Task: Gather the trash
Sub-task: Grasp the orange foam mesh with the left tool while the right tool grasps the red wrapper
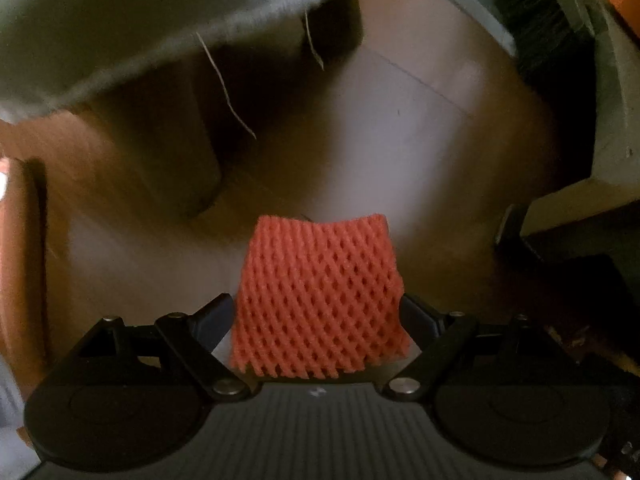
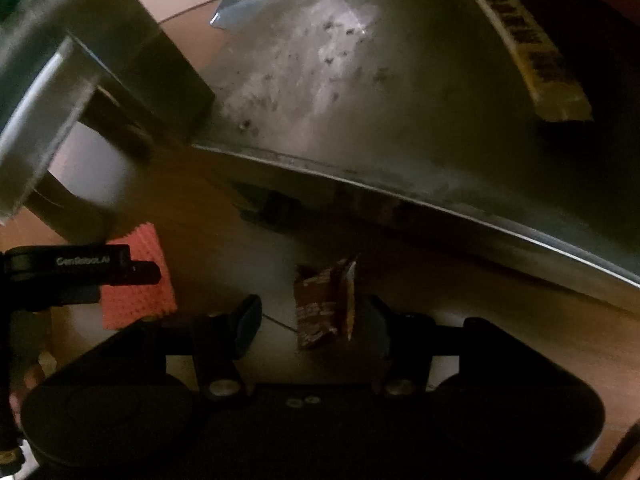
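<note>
Gripping trash in both grippers over a blurred tiled floor.

Left gripper (image 1: 316, 312) fingers press an orange foam net (image 1: 320, 300) from both sides; right gripper (image 2: 310, 320) stands parted, a brown wrapper (image 2: 324, 308) against its right finger (image 2: 376, 332), contact unclear. Only the right view shows a metal panel (image 2: 360, 100), its yellow label unreadable.

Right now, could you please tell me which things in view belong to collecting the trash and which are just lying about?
Belong to the job:
- orange foam net, between the left hand-held gripper fingers
- brown wrapper, between the right hand-held gripper fingers

Just lying about:
- grey metal sheet
- yellowish label
</note>
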A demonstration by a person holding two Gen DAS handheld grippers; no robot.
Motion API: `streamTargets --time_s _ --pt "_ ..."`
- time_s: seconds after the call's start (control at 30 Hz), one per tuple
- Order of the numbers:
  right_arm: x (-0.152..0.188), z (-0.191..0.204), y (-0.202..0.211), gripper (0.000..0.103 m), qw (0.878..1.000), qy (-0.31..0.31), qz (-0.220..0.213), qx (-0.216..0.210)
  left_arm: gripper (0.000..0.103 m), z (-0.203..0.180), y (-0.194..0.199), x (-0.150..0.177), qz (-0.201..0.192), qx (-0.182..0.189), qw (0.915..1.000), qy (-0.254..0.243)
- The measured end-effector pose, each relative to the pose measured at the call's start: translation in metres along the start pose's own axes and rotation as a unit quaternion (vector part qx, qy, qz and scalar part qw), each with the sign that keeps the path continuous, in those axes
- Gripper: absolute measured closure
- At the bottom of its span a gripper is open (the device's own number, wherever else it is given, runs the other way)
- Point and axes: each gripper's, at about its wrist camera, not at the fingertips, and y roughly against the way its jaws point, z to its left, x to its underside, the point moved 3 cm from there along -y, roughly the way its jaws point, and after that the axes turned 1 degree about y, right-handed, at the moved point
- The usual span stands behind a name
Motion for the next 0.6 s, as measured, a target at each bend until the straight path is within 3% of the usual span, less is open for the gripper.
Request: streamTargets --time_s 0.33,0.4,0.47,0.5,0.57,0.6 --pt "0.002 0.014 -0.019 0.051 0.998 0.024 0.007 0.049 0.016 -0.005 -0.006 0.005 0.001 0.003 1.0 -0.003" --pt "0.004 0.018 -0.018 0.054 0.998 0.03 0.006 0.057 0.023 -0.005 -0.005 0.003 0.001 0.007 1.0 -0.007" --pt "0.006 0.021 -0.019 0.073 0.997 0.04 0.005 0.072 0.038 -0.007 -0.002 0.003 -0.001 0.011 0.9998 -0.017" --pt "0.006 0.023 -0.018 0.073 0.996 0.042 0.005 0.073 0.043 -0.009 0.0 0.003 -0.002 0.015 0.9997 -0.021" --pt "0.007 0.026 -0.019 0.073 0.996 0.045 0.008 0.073 0.068 -0.014 0.004 0.002 0.001 0.029 0.9992 -0.025" --pt "0.008 0.027 -0.017 0.073 0.995 0.051 0.008 0.08 0.072 -0.017 0.006 0.002 0.002 0.034 0.999 -0.027"
